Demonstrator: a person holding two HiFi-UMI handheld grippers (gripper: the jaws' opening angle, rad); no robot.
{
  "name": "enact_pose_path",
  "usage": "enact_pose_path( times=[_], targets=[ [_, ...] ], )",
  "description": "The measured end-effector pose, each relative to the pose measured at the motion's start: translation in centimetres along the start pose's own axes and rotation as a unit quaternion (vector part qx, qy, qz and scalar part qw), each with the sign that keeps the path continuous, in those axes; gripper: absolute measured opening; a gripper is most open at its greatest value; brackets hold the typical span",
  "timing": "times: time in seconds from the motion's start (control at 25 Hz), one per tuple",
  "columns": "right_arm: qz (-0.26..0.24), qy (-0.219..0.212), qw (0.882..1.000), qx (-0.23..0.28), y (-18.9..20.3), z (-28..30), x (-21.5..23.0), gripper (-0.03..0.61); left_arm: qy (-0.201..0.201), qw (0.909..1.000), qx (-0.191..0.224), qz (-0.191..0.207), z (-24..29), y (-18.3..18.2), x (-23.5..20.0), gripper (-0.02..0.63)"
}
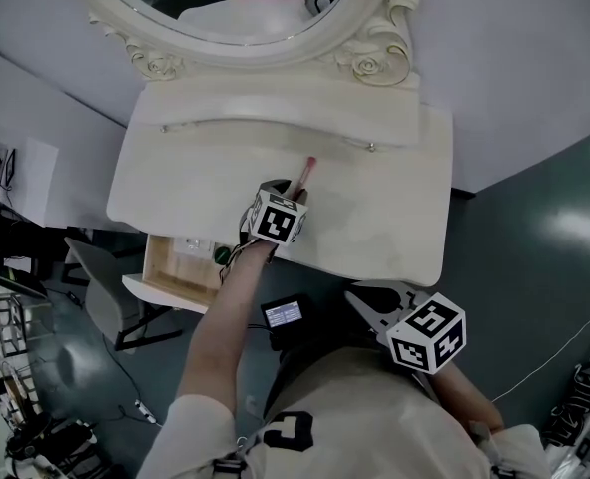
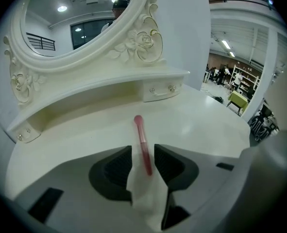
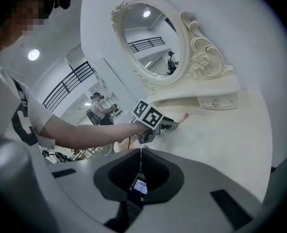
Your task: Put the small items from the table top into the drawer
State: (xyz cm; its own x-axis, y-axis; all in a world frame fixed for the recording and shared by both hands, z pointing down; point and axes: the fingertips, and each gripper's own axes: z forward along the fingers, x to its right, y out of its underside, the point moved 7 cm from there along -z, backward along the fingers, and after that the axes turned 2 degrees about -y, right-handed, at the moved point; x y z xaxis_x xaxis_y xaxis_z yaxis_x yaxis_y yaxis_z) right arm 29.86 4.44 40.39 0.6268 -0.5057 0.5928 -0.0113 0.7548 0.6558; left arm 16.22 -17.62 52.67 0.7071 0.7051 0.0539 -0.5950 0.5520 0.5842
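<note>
The left hand-held gripper (image 2: 143,149) is seen tipped down at the desk (image 2: 206,130), jaws parted about halfway, and nothing is clamped yet. The near end of a slim pink brush (image 2: 141,135) is straddled, with a sliver of white desk left showing beside it, so the pads are judged not to be pressing. The brush appears to be lying on the desk, its long axis run straight out from the jaws toward the mirror (image 2: 75,28), rounded tip farthest away. A squeeze would therefore be made across the thin handle. Further out, the drawer (image 1: 175,267) is found pulled open at the desk's front left, nearer the person and to the left of this gripper in the head view. The right hand-held gripper (image 3: 141,152) is held back off the front edge, jaws closed on nothing, well apart from brush and drawer; the lift is judged to be the left one's job
</note>
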Motion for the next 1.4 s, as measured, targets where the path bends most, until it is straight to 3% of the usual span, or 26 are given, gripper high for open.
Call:
enact_pose_path(
  times=[0.36, 0.72, 1.4],
  targets=[
    [0.01, 0.002, 1.0, -0.002, 0.3, 0.4, -0.2, 0.028, 0.028, 0.9995, -0.011, 0.005, 0.7, 0.1, 0.0, 0.167],
    [0.017, 0.005, 1.0, 0.001, 0.5, 1.2, -0.7, 0.028, 0.039, 0.9978, -0.013, -0.052, 0.9, 0.4, -1.4, 0.094],
    [0.014, 0.021, 1.0, 0.009, 0.9, 2.5, -3.3, 0.028, 0.055, 0.9913, 0.011, -0.119, 0.1, 1.0, -2.1, 0.087]
  ],
)
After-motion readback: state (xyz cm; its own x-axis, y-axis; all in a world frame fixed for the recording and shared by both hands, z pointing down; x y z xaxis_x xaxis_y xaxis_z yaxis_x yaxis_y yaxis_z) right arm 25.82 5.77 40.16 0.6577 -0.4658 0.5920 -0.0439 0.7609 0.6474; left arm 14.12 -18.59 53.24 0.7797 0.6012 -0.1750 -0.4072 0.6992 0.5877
